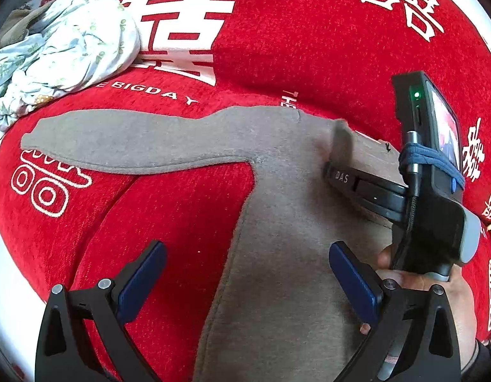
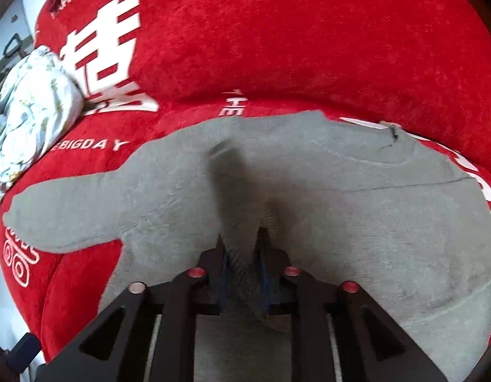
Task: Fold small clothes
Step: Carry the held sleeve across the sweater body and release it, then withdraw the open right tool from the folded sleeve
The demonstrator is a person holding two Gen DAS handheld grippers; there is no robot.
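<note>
While right gripper (image 2: 244,267) pinches sweater (image 2: 341,197).

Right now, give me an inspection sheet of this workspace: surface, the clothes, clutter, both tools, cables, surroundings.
Surface: red plush cover with white wedding lettering, over a soft seat.
Job's things: grey long-sleeved top spread flat, one sleeve stretched out to the left, neckline at the far edge.
Clutter: crumpled floral cloth at the far left, apart from the top.
Grippers: left tool open above the top's side edge, holding nothing; right tool shut on a pinch of the top's fabric near its middle.
Cables: black cable along the right tool's body, bound with a blue band.
Surroundings: pale wall and a dim room corner at the far left; details too small to tell.
</note>
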